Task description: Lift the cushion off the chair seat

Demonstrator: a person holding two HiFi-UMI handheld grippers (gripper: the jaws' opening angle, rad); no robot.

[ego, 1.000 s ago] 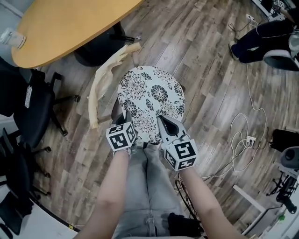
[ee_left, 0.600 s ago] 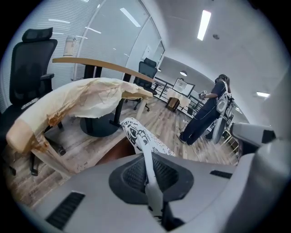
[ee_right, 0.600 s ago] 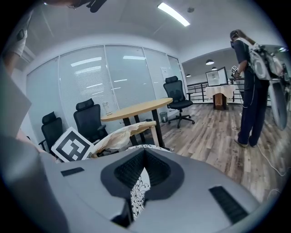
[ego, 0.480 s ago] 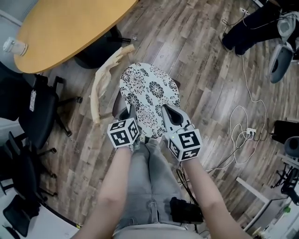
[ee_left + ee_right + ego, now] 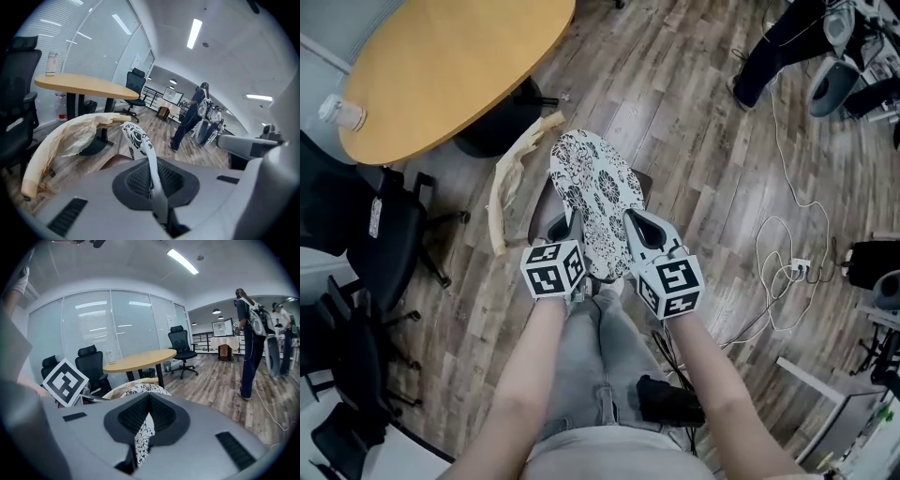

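Chair seat: mostly hidden under the tilted cushion, with only brown slivers showing on either side. Chair base not visible in head view. Cushion's near edge disappears inside the left claw and right claw, so its rim there can't be seen. Desk is cut off by the top edge. Bottle on it is too small to read the label. Person at top right is cropped to legs.
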